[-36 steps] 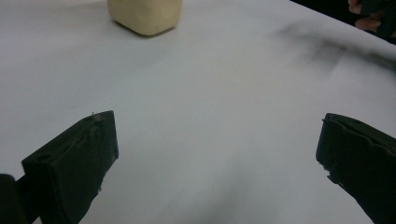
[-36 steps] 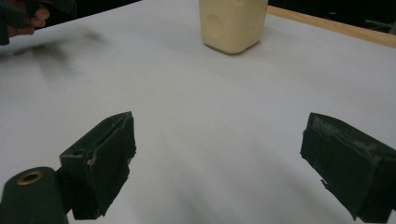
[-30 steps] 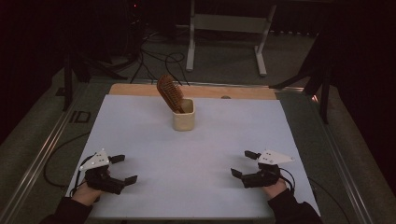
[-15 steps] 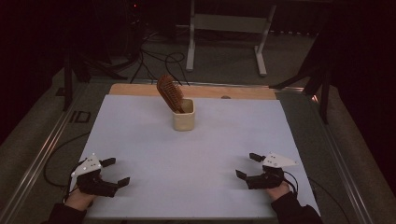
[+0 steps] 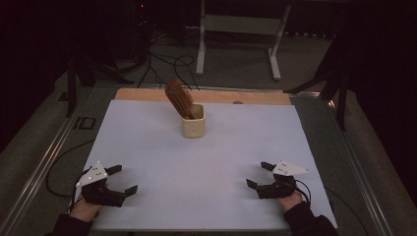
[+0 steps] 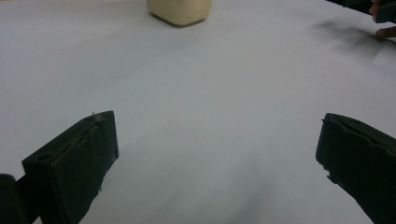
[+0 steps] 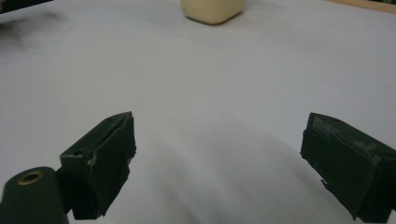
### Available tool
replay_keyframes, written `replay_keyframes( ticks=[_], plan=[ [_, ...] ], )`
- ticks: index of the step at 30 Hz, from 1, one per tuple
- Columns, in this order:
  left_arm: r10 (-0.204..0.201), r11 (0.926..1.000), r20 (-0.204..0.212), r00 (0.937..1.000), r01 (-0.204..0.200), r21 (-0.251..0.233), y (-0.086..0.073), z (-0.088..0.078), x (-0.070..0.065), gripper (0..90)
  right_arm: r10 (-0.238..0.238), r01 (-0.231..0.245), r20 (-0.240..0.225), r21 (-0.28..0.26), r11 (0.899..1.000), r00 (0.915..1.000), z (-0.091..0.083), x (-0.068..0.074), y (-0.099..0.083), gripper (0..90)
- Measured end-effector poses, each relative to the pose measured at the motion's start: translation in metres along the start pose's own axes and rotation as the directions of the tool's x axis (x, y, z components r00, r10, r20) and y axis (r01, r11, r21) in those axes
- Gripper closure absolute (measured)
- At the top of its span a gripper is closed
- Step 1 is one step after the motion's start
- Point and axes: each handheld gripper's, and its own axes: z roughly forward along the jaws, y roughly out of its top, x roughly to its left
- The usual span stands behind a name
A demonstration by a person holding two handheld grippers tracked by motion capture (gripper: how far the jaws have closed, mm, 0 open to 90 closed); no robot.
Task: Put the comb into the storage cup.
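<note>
A cream cup (image 5: 193,122) stands upright on the white table sheet (image 5: 196,162), toward the back middle. A brown hairbrush (image 5: 178,97) leans out of it to the left, bristle head up. My left gripper (image 5: 123,180) rests near the front left corner, open, nothing between its jaws. My right gripper (image 5: 259,175) rests near the front right, open and empty too. The cup's base (image 6: 180,10) appears at the top of the left gripper view, and the same cup base (image 7: 213,10) appears at the top of the right gripper view, far ahead of both sets of jaws.
A wooden strip (image 5: 206,95) runs along the sheet's far edge. Cables (image 5: 162,61) and a white metal stand (image 5: 238,29) lie on the dark floor beyond. Metal rails (image 5: 34,172) border the table at both sides.
Both grippers have drawn back toward the front edge and slightly outward. The cup and hairbrush have not moved.
</note>
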Motion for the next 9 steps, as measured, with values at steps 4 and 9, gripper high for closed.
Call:
replay_keyframes(
  ticks=[4,9],
  plan=[
    [0.002,1.0000,0.001,1.0000,-0.002,0.001,-0.0004,0.0008,-0.0004,0.0,0.000,0.000,-0.002,0.010,1.000,1.0000,0.0007,0.0000,-0.0005,9.7],
    [0.005,1.0000,0.001,1.0000,-0.005,0.004,-0.0005,0.0014,-0.0010,0.0,-0.006,0.006,0.001,0.024,1.000,1.0000,0.0009,0.0006,0.0002,9.7]
  ],
)
